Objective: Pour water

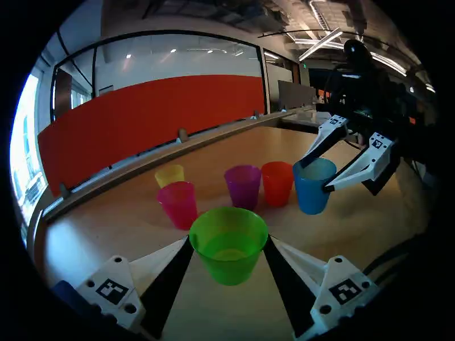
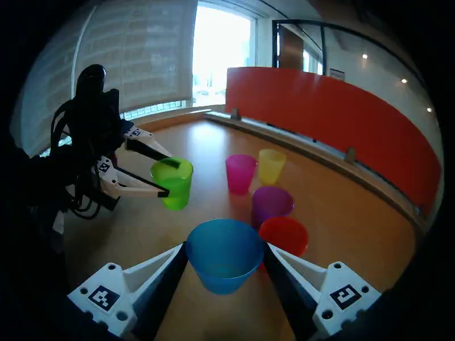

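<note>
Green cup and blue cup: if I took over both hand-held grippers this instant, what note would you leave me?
Left hand-held gripper: shut on the green cup, which is upright and seems to hold a little liquid.
Right hand-held gripper: shut on the blue cup, which is upright; I cannot tell its contents.
On the table between them stand the pink cup, yellow cup, purple cup and red cup.
Done: both cups are gripped.
Left: bring the two together and tip one into the other. No pouring shows yet.
</note>
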